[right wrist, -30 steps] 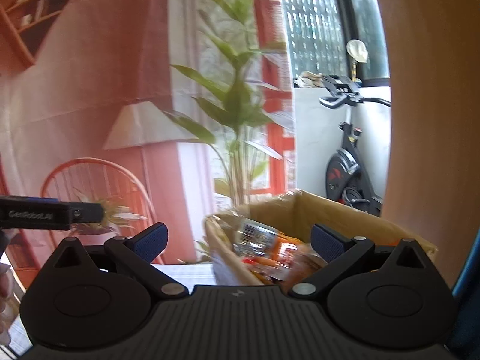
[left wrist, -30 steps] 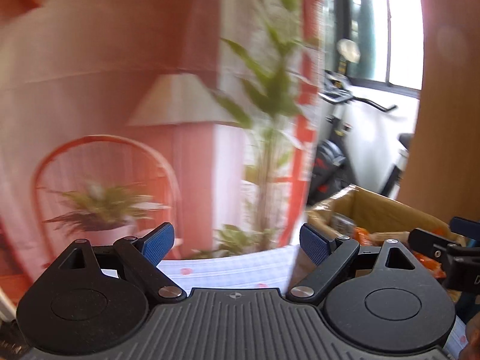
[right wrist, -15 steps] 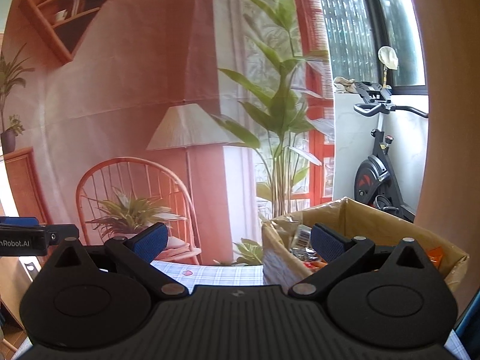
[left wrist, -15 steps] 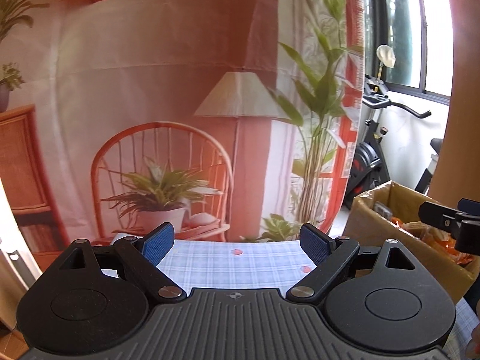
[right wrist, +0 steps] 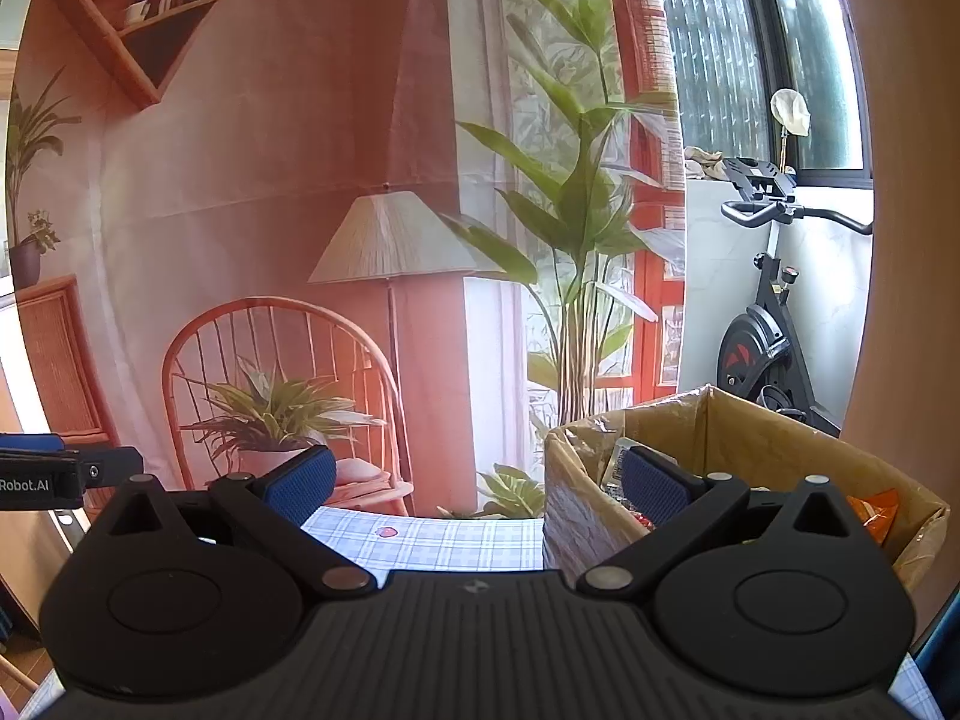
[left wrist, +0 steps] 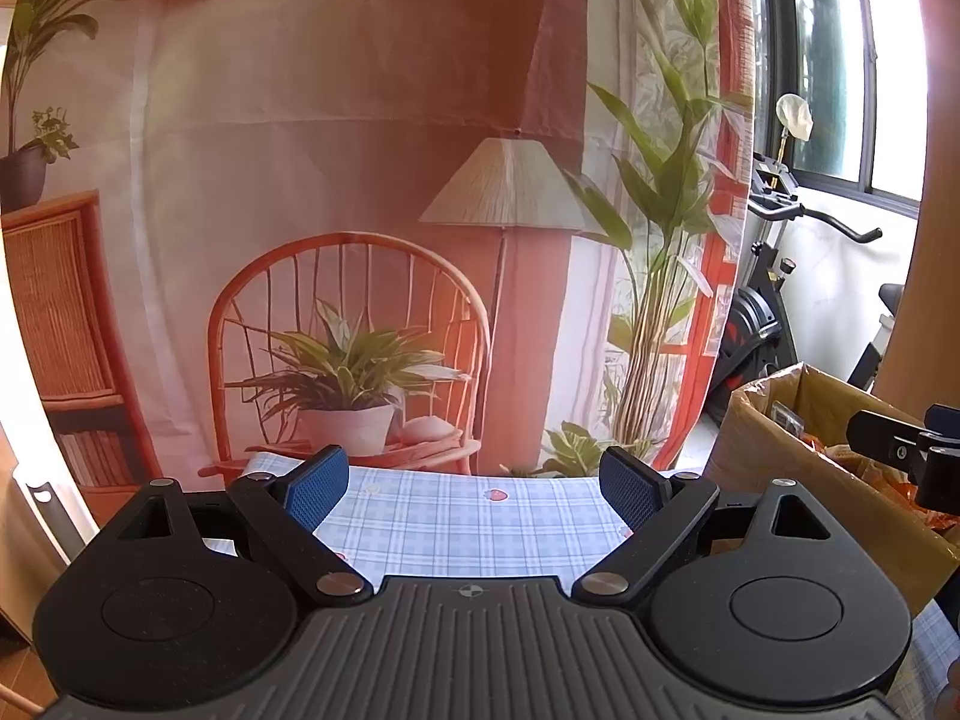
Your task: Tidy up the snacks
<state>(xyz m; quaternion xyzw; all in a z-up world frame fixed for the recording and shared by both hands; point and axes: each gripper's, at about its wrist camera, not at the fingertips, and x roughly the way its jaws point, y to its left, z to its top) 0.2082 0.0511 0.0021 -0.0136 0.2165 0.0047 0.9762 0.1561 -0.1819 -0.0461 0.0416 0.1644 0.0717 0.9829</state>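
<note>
Open cardboard box (right wrist: pixel 750 438) holds crinkled orange snack packets (right wrist: pixel 873 510)

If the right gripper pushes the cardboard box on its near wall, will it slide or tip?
The cardboard box would probably slide: it sits flat on the checked tablecloth. Its walls look creased and soft, so they may buckle first. The snack packets inside look light, so little resistance is likely.

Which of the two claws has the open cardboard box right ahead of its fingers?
The right claw: the brown cardboard box of snack packets sits just beyond its right finger. The left claw faces bare blue checked tablecloth, box off to its right.
</note>
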